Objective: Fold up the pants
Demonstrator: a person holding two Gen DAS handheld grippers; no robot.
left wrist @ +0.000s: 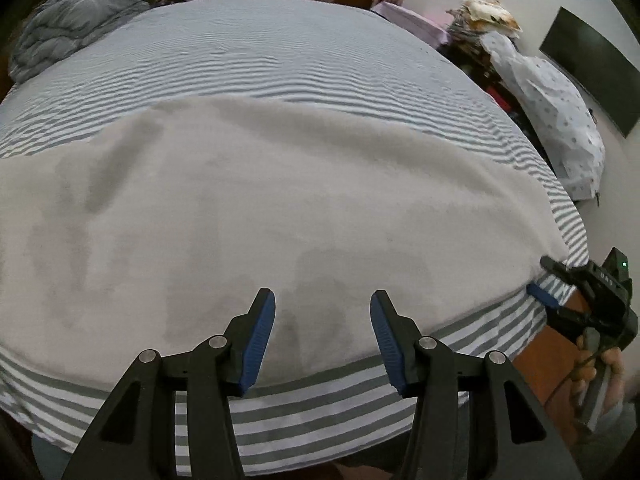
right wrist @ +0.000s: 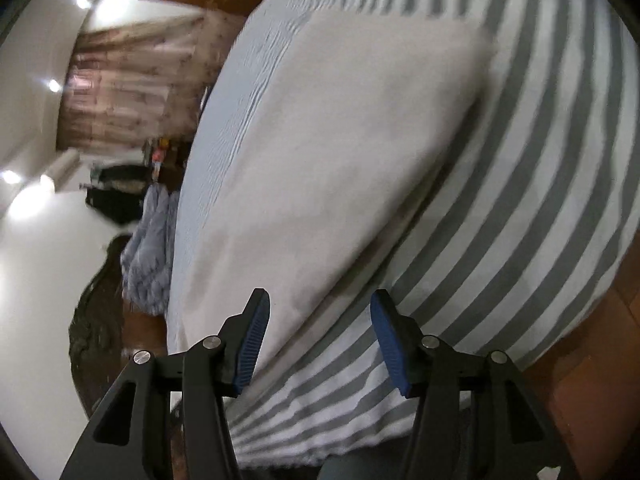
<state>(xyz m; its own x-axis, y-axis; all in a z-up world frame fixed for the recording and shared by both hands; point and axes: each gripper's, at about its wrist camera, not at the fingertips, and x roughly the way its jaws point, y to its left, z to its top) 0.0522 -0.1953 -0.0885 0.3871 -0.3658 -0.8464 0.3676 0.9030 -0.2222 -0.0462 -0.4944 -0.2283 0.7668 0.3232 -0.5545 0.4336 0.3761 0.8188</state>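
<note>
Near the bed's [left wrist: 280, 52] edge, pants [left wrist: 260, 208] lie flat.

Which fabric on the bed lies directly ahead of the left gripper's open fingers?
The plain beige pants, not the striped sheet or the crumpled grey quilt.

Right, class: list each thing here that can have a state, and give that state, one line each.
Pants: spread flat on the bed, no gripper holding them.
Left gripper: open, empty, over the pants' near edge.
Right gripper: open, empty, at the pants' edge.
Bedsheet: smooth, striped.
Quilt: crumpled at the far corner.
</note>
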